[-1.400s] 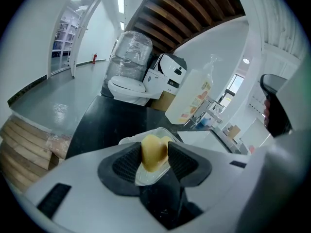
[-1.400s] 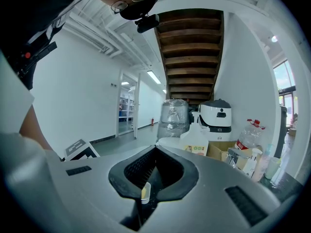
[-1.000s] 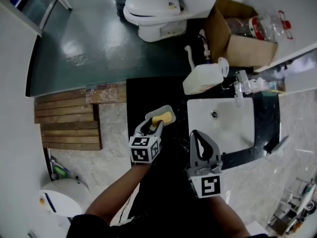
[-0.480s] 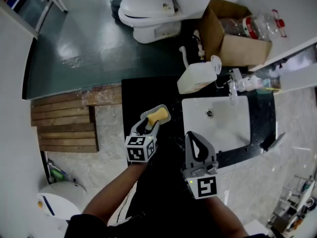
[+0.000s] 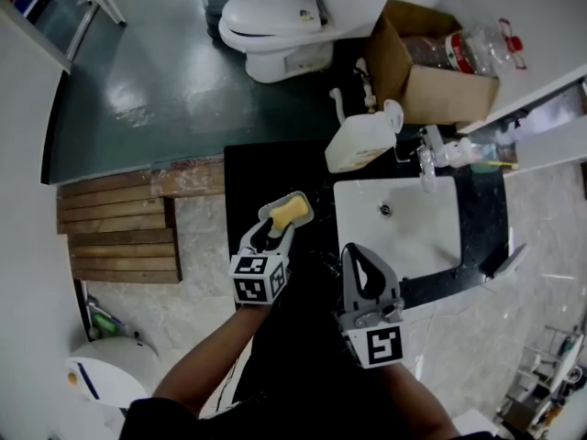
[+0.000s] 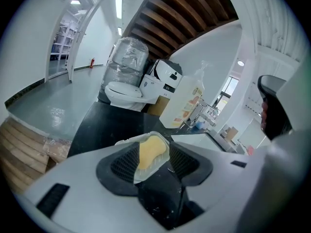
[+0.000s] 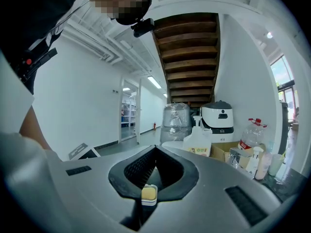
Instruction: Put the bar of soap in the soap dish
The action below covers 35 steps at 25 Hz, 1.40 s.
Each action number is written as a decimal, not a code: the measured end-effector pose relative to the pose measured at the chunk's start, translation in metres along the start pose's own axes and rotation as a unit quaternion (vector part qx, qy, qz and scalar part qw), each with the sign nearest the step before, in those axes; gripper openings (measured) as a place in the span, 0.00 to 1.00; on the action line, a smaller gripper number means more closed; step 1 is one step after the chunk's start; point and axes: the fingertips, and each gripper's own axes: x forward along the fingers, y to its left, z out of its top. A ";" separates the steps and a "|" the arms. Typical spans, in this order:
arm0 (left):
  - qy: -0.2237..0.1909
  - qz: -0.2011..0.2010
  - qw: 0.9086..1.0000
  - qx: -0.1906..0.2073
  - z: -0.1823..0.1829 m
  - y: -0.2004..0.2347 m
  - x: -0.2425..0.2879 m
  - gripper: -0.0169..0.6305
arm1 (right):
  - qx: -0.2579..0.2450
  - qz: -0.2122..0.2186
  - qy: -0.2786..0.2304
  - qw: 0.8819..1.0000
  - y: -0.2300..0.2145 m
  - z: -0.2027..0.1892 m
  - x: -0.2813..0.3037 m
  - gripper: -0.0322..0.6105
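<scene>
A yellow bar of soap [image 5: 292,212] lies in a white soap dish [image 5: 300,197] on the black counter [image 5: 249,168], left of the sink. My left gripper [image 5: 273,231] points at it from the near side. In the left gripper view the soap [image 6: 151,148] and dish [image 6: 124,141] sit between the pads. The left gripper [image 6: 152,155] is open, its jaws having just been opening, and the pads stand apart from the soap. My right gripper [image 5: 354,248] hovers by the sink's near left corner, shut and empty; in its own view the right gripper [image 7: 155,152] shows its tips meeting.
A white sink basin [image 5: 431,236] with a tap [image 5: 426,167] fills the counter's right. A white jug [image 5: 353,148] stands behind it. Beyond are a cardboard box [image 5: 431,90], a toilet [image 5: 271,15] and, at left, a wooden pallet [image 5: 124,232].
The head view has slid slightly, so everything sits a little left and higher. Both grippers keep their places by the dish and the sink. The soap stays in the dish.
</scene>
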 end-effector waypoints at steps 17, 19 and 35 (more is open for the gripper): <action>-0.064 0.018 0.998 0.011 0.015 -0.016 -0.042 0.30 | 0.003 0.023 -0.005 1.000 0.007 0.007 -0.021 0.06; -0.071 0.019 0.997 0.010 0.015 -0.023 -0.049 0.30 | 0.001 0.027 -0.008 1.000 0.008 0.010 -0.026 0.06; -0.155 0.034 0.987 -0.015 0.028 -0.067 -0.125 0.30 | 0.000 0.065 -0.029 0.997 0.010 0.023 -0.059 0.06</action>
